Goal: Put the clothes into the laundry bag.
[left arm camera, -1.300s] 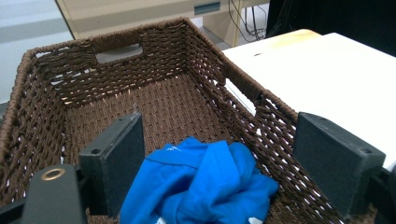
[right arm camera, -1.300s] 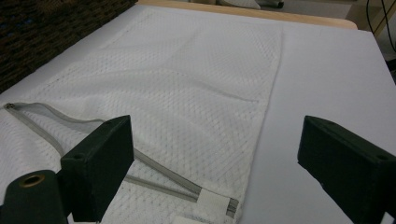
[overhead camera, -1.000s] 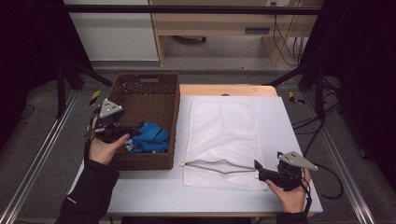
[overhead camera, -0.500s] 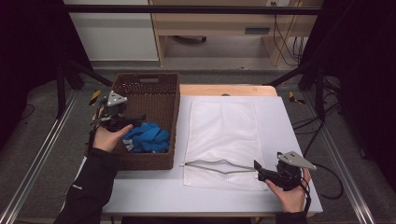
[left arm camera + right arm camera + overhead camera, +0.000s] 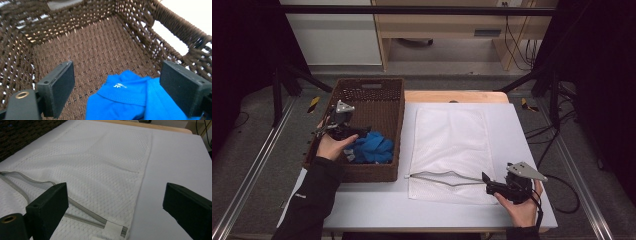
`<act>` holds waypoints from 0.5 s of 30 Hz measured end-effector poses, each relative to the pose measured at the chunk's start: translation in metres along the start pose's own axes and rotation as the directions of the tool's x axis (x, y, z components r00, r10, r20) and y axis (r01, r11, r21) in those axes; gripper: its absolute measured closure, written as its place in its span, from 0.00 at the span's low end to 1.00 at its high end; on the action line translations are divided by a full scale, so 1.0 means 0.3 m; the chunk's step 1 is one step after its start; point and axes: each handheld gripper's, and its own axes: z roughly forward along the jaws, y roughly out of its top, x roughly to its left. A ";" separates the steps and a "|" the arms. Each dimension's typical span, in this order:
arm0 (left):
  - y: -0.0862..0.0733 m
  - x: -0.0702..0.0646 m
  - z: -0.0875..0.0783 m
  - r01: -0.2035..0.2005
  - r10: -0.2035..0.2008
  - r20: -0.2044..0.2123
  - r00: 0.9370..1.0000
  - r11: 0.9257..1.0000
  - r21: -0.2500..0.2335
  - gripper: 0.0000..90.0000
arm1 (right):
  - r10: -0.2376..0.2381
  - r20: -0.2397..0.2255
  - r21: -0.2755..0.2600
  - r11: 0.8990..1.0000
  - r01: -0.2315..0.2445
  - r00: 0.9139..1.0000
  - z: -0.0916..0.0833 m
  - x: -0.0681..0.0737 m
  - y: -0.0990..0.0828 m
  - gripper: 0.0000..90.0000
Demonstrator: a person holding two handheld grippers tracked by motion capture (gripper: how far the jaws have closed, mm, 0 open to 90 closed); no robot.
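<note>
A blue garment lies crumpled in the near part of a brown wicker basket on the table's left side. My left gripper hovers inside the basket just above the garment, jaws wide open and empty. A white mesh laundry bag lies flat on the table, its grey zipper opened along the near edge. My right gripper sits open at the bag's near right corner, its jaws to either side of the bag's right edge, holding nothing.
The white table has bare surface right of the bag and along the near edge. A wooden strip runs along the far edge. Dark frame legs and cables stand on the floor beyond.
My left gripper has moved from the basket's left rim inward and toward the far side, over the blue garment. The right gripper has stayed at the bag's corner.
</note>
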 end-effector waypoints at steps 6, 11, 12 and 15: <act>-0.025 0.000 0.032 -0.021 0.020 0.023 1.000 0.998 0.059 0.13 | -0.007 -0.004 0.004 1.000 0.007 1.000 0.005 0.001 -0.001 0.08; -0.041 -0.011 0.050 -0.049 0.045 0.040 0.998 0.993 0.107 0.12 | -0.006 -0.006 0.007 1.000 0.006 1.000 0.006 0.001 -0.002 0.08; -0.042 -0.013 0.052 -0.053 0.048 0.041 0.998 0.992 0.116 0.12 | -0.006 -0.007 0.008 1.000 0.006 1.000 0.005 0.002 -0.002 0.07; -0.047 -0.019 0.062 -0.060 0.051 0.067 0.996 0.988 0.143 0.09 | -0.008 -0.008 0.010 1.000 0.008 1.000 0.006 0.003 -0.002 0.07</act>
